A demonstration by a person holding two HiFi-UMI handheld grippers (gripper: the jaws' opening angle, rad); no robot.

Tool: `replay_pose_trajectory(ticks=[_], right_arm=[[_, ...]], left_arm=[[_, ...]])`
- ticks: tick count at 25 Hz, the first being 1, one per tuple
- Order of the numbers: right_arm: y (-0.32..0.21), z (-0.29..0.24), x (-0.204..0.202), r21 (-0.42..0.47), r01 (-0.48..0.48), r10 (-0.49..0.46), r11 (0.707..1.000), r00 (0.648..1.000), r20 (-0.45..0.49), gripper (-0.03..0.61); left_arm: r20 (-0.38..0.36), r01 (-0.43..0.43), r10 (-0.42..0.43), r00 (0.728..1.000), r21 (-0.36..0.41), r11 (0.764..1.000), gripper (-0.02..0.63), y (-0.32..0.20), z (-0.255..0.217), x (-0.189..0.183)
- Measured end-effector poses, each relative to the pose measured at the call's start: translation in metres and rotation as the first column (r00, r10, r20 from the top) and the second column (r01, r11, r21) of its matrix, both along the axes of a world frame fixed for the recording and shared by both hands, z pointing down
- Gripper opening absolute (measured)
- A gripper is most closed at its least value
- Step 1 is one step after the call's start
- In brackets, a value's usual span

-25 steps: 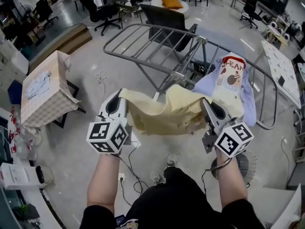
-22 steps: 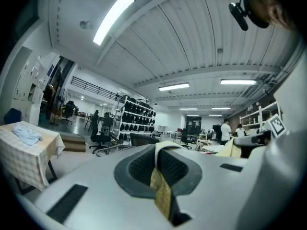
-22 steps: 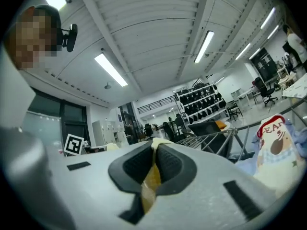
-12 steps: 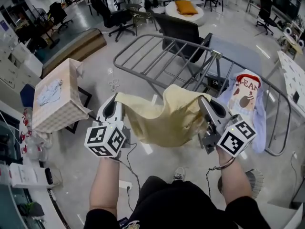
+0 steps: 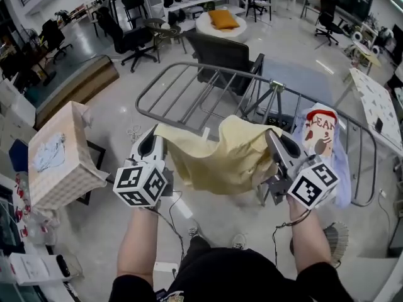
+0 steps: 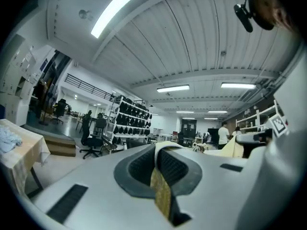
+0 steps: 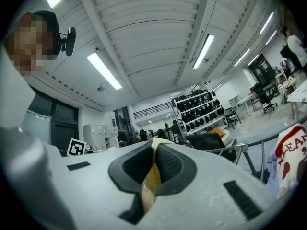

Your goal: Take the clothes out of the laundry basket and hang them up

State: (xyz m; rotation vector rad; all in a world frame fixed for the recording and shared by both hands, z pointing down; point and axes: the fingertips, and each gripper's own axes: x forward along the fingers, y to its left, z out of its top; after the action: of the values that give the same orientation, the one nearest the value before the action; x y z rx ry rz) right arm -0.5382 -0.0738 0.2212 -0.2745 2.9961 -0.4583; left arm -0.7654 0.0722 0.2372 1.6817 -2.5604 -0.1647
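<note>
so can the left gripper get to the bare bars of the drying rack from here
Probably yes: the left gripper, shut on the yellow cloth, sits just short of the bare bars with nothing between.

Drying rack (image 5: 217, 68); printed garment (image 5: 320, 131) over it

Yellow garment (image 5: 220, 159) between left claw (image 5: 157, 132) and right claw (image 5: 272, 134) (grey drying rack (image 5: 217, 72) just behind)

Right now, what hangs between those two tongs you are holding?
A pale yellow cloth, sagging in the middle. The left tongs and right tongs each pinch one edge; the head view shows it.
</note>
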Motion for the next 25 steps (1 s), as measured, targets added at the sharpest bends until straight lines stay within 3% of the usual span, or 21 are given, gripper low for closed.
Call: replay_pose_trajectory(ticks=[10,18,25], right_arm=[[-0.007,-0.01,-0.057,0.019,-0.261,0.261,0.965,0.965,0.013,0.011],[-0.022,-0.011,-0.064,0.033,-0.334,0.334,0.942,0.942,-0.015,0.011],[-0.076,-0.008,-0.082,0.013,-0.341,0.341,0.94,0.94,0.003,0.011]], left_arm=[[0.01,-0.229,0.229,0.973,0.035,0.973,0.008,-0.063,-0.014,-0.092],[-0.012,-0.285,0.286,0.958,0.069,0.956,0.008,-0.097,-0.018,-0.115],[-0.019,-0.288,0.288,0.957,0.023,0.957,0.008,-0.14,-0.005,-0.13]])
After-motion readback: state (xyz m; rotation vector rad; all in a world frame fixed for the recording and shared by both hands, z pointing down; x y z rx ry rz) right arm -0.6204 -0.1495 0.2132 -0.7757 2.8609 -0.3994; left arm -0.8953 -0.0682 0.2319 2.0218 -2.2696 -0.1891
